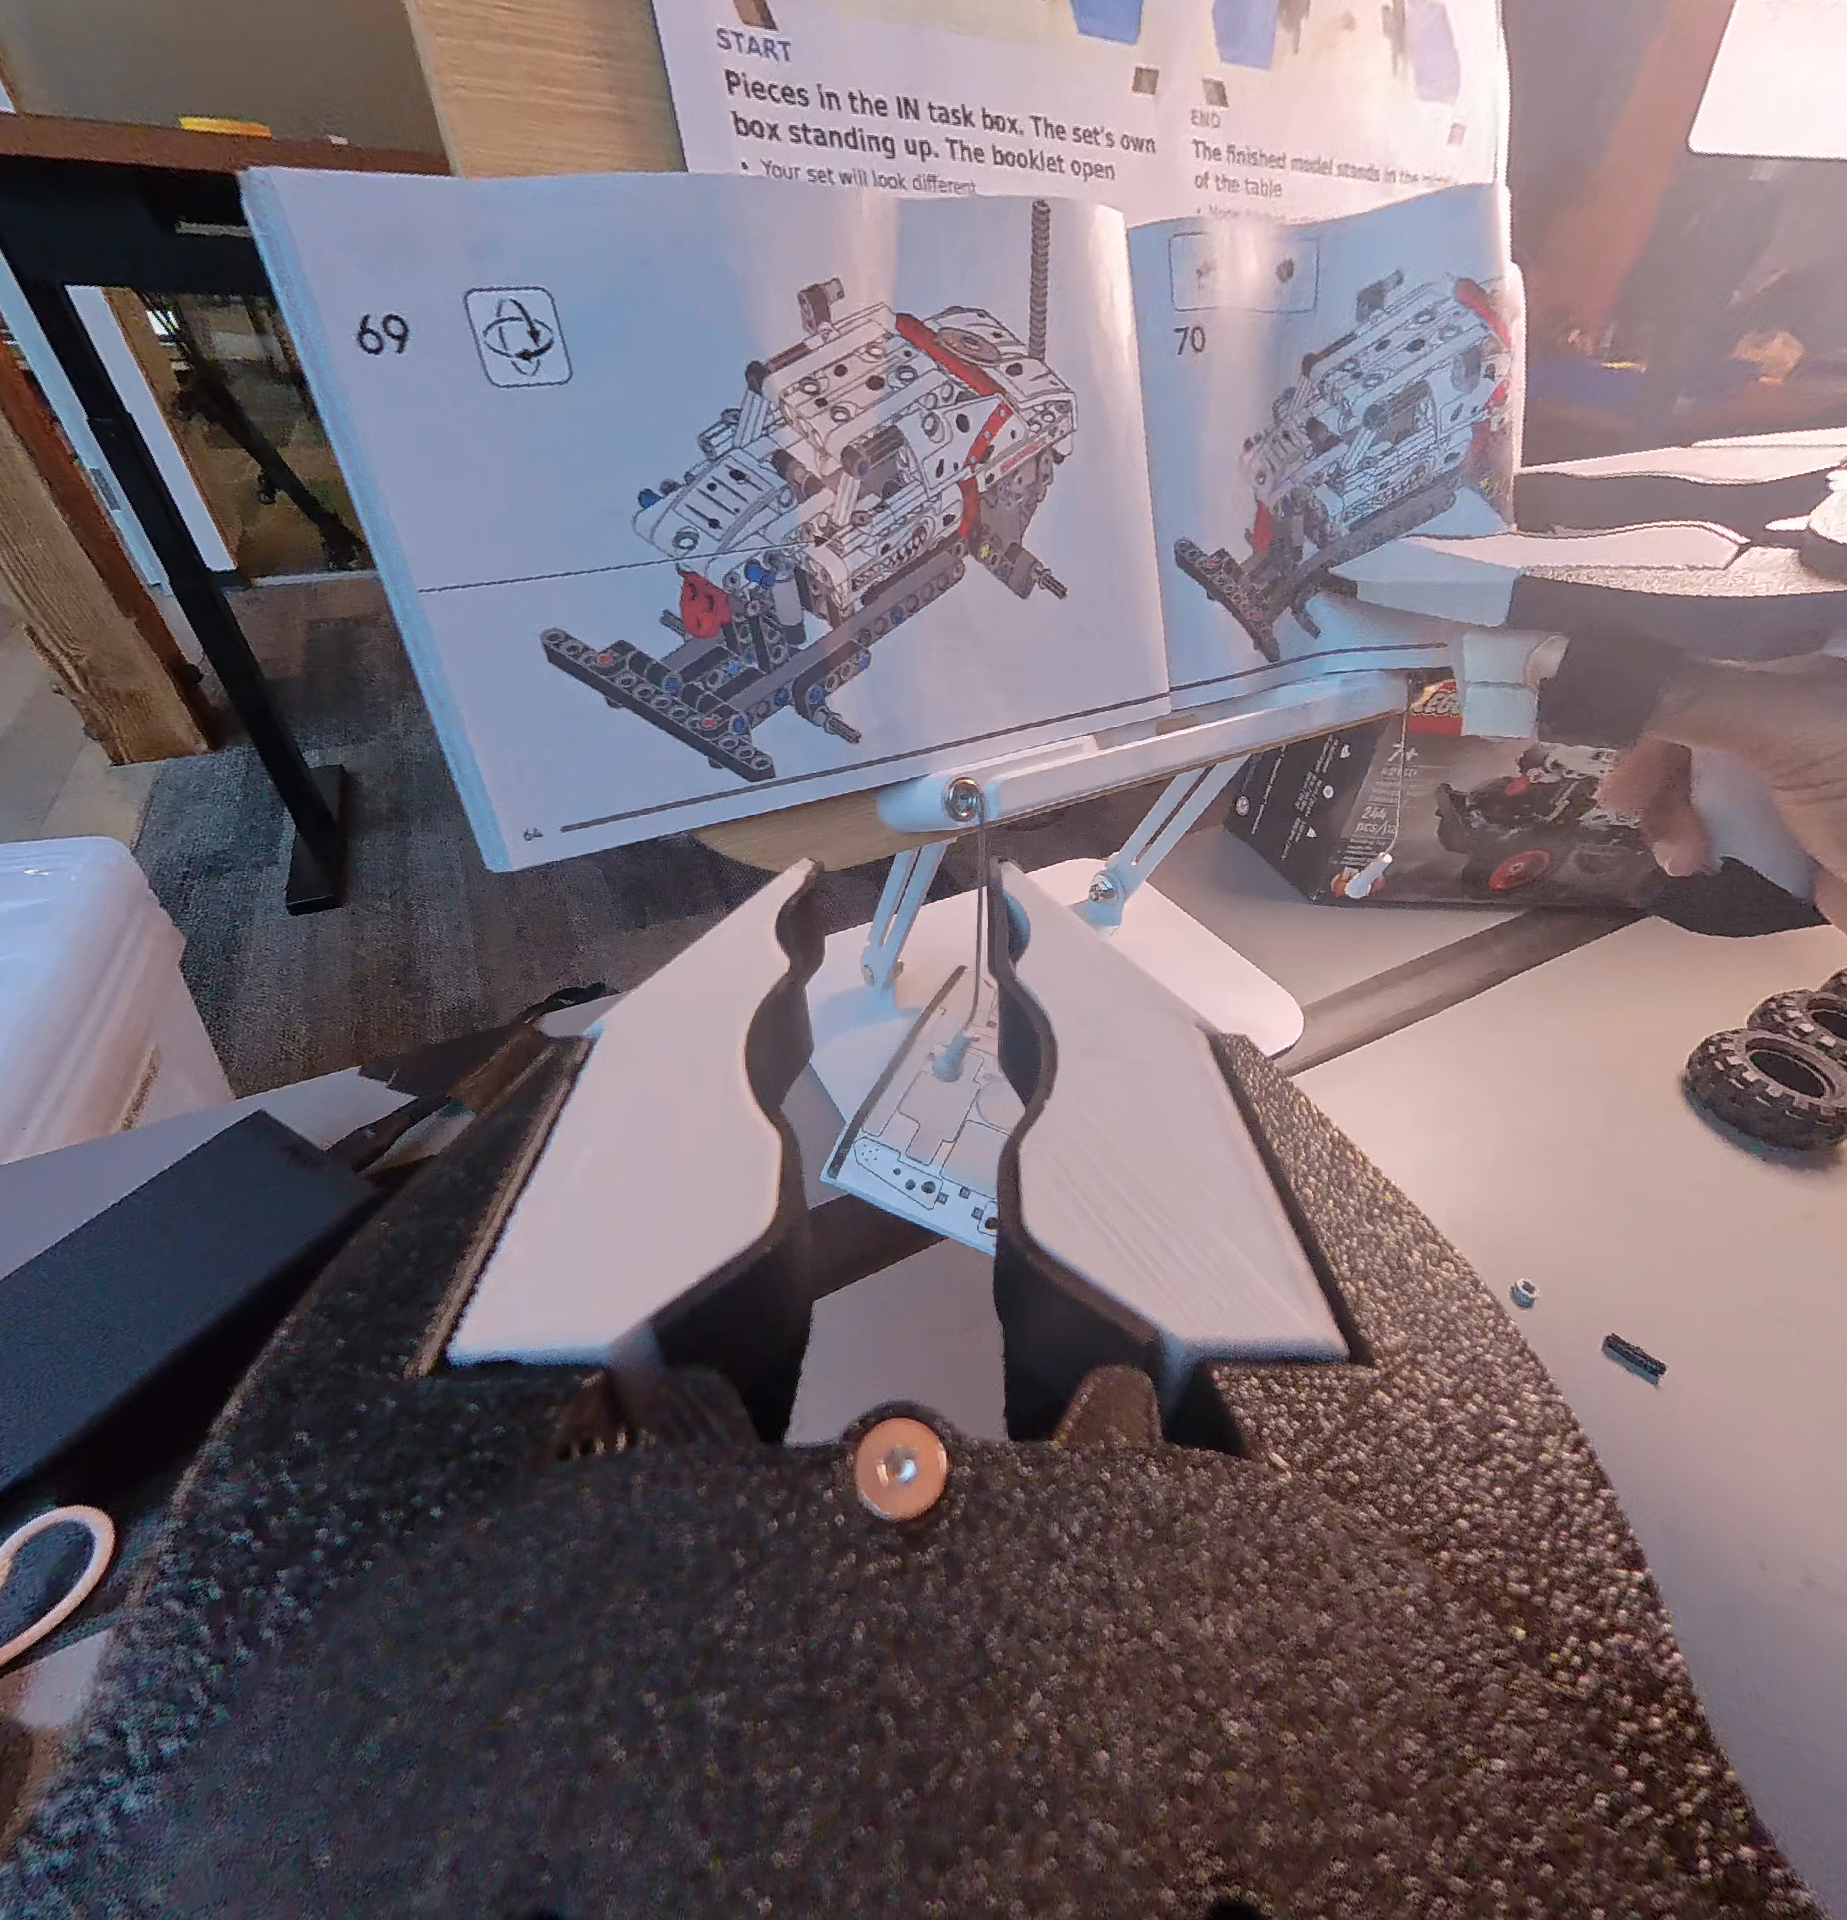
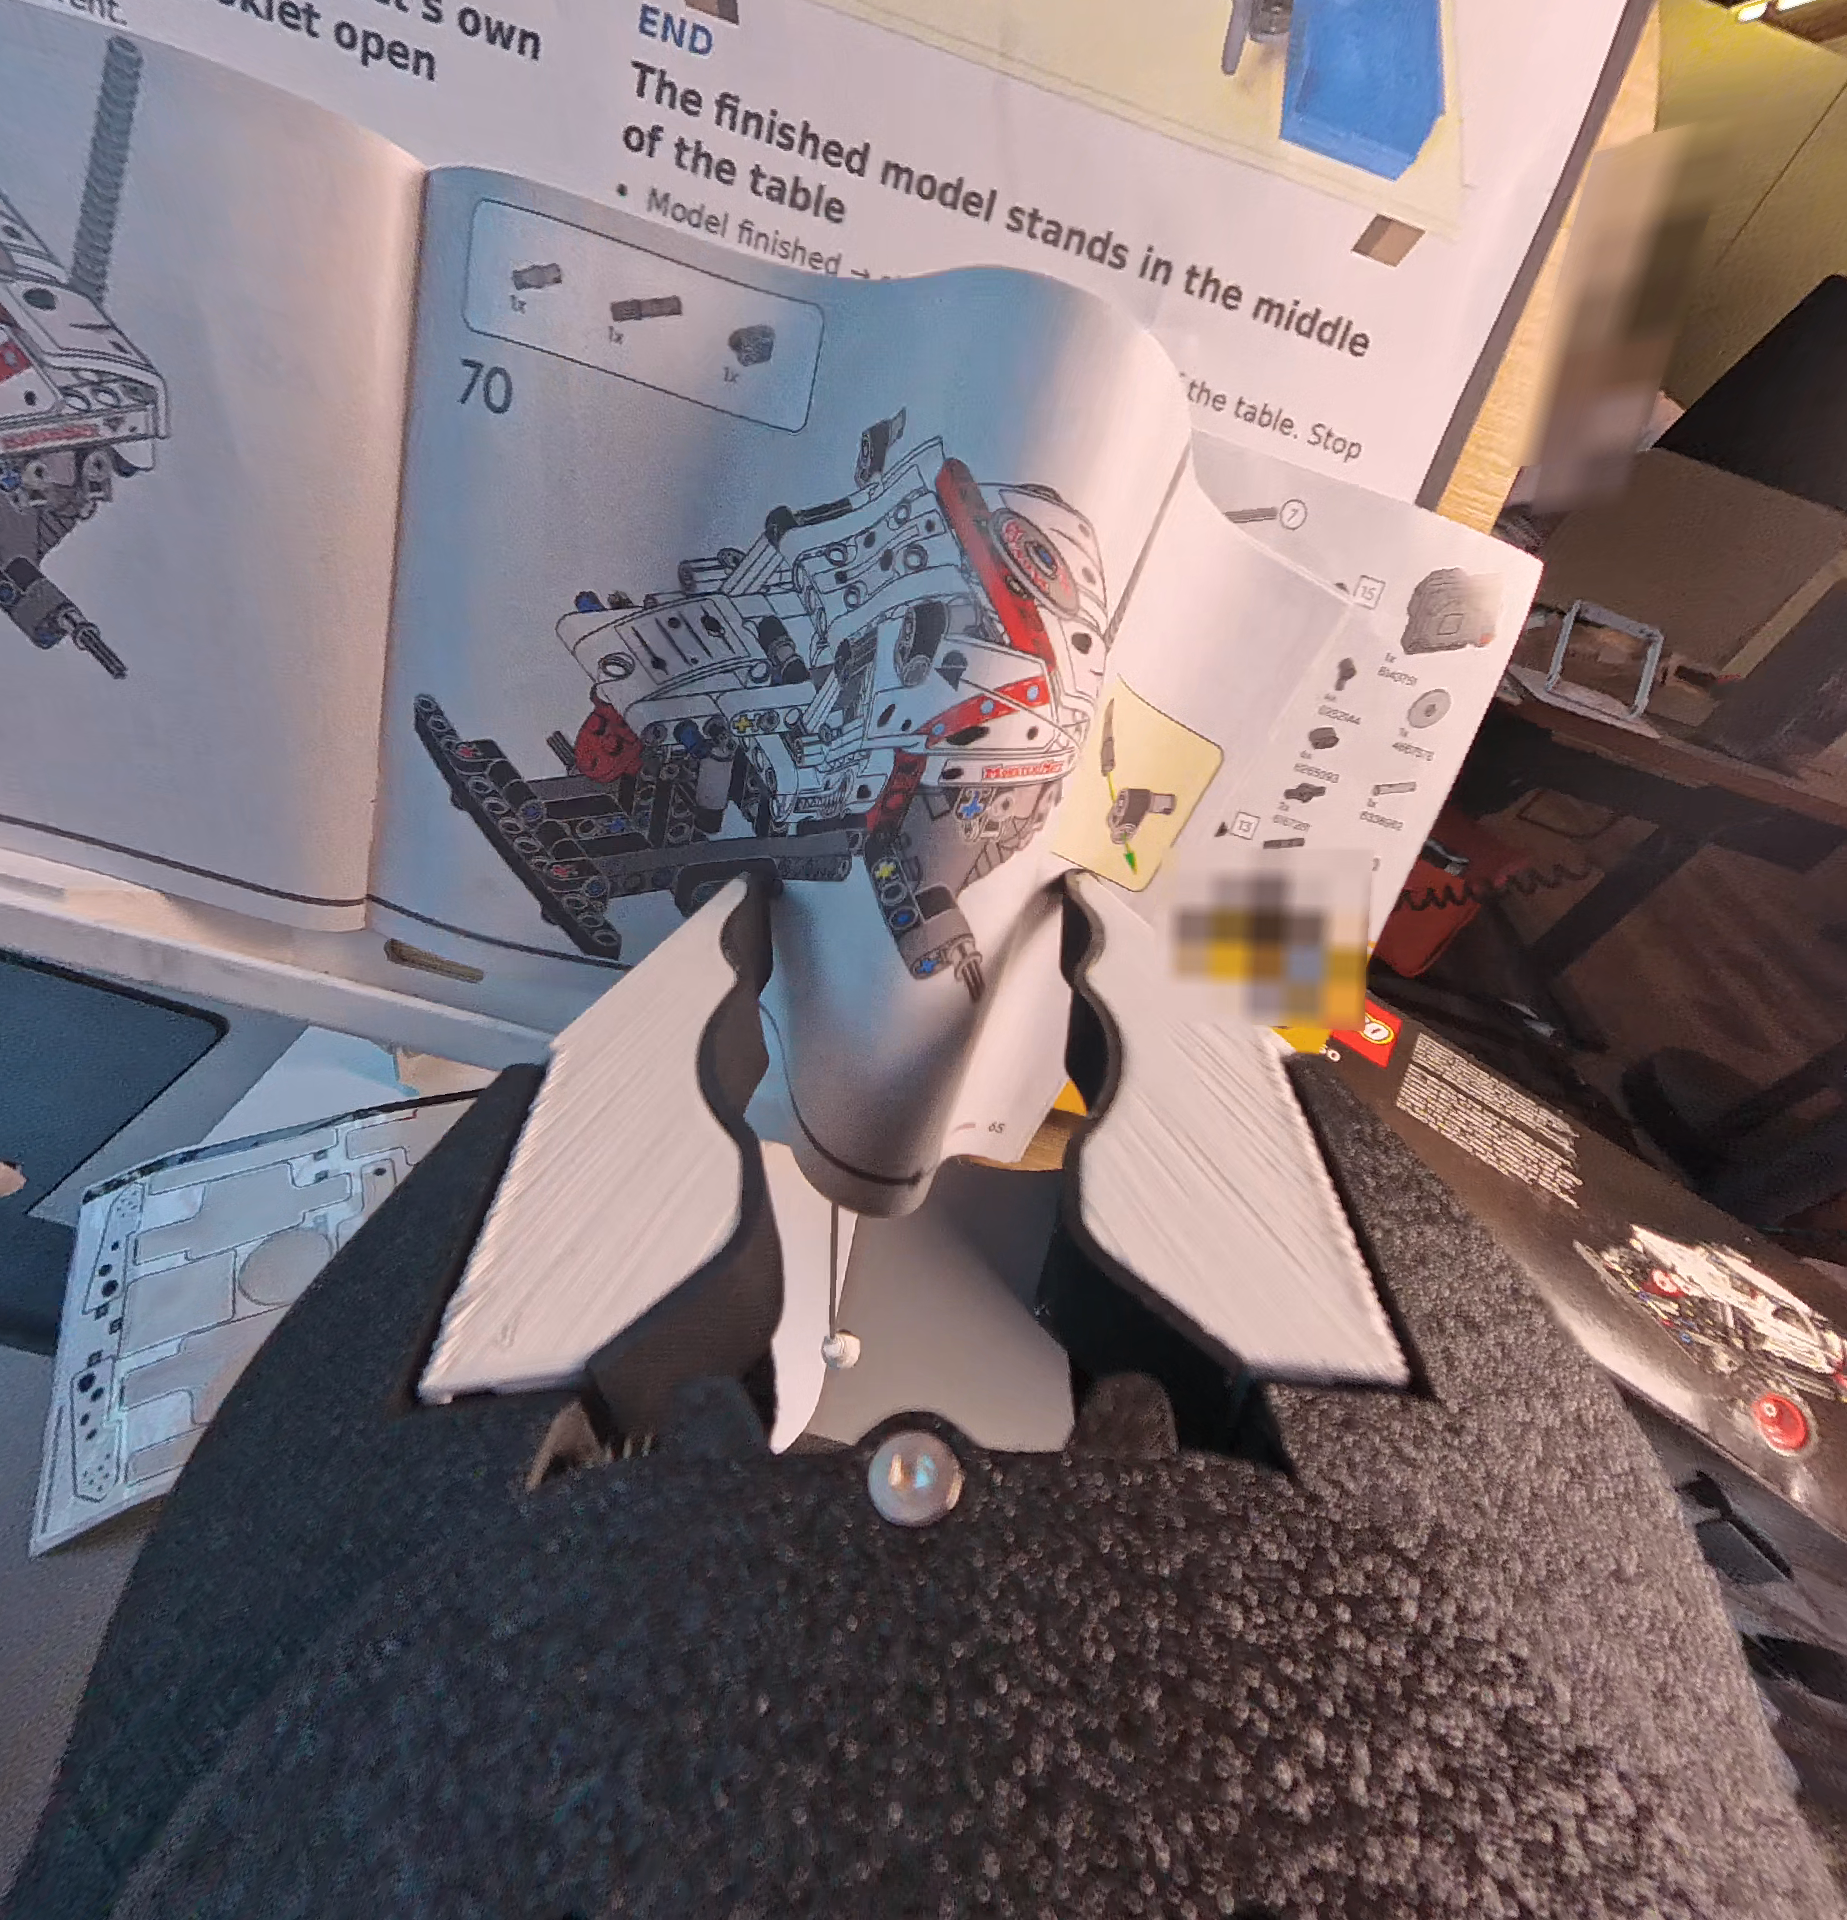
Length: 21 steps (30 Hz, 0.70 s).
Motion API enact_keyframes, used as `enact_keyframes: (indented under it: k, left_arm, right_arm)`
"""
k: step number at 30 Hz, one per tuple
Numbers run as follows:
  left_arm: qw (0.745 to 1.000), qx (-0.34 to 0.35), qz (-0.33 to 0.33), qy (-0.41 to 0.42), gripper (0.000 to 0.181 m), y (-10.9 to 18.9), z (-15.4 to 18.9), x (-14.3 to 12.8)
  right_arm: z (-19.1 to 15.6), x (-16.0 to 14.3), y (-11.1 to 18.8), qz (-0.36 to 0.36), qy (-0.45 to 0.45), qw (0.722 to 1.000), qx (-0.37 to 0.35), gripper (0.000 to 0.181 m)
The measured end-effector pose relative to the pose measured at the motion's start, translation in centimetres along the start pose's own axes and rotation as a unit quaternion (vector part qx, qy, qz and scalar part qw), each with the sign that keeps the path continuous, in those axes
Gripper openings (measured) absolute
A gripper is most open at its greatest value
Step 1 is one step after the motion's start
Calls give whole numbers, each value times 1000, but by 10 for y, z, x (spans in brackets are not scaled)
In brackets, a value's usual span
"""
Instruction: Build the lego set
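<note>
Turning a page of the white paper instruction booklet (image 2: 690, 582) on its white metal stand (image 1: 1106, 748).

The right gripper (image 2: 914, 904) is reaching at the curling right page, jaws apart with the page's lower edge between them; the left gripper (image 1: 903, 894) is hovering with jaws apart and nothing between them. The paper is probably light, floppy and easy to tear, so pinching the free corner seems best. 3 black rubber tyres (image 1: 1792, 1070) are lying on the grey surface (image 1: 1625, 1558).

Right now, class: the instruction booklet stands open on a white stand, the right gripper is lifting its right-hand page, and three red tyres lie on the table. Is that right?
Not quite: the tyres are black, not red, as the left wrist view shows. The rest holds: the instruction booklet stands open on the white stand, and the right gripper is at its curled right-hand page.
</note>
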<state>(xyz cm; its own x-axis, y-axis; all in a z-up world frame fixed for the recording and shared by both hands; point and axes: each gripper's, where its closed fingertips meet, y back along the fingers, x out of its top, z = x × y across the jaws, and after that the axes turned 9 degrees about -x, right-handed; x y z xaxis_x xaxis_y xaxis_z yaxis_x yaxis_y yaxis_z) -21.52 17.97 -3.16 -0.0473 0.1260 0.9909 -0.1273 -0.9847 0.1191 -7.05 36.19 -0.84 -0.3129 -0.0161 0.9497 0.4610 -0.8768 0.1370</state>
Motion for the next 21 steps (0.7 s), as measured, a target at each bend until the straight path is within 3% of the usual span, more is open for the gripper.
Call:
enact_keyframes:
  k: [4, 10, 14, 21]
  left_arm:
    - [999, -41, 6, -8, 47, -9, 21, 5]
    - [992, -120, 43, -17, 61, -23, 65, 39]
    - [981, -185, 53, 27, 62, -33, 86, 62]
    - [965, -231, 27, 122, 30, -55, 77, 62]
  right_arm:
    - [-9, 11, 15, 47, 24, 999, 15, 25]
    - [-53, 36, 48, 160, 90, 978, 94, 21]
    - [-94, 41, 67, 201, 160, 953, 163, 32]
    - [-103, 43, 72, 198, 166, 949, 179, 49]
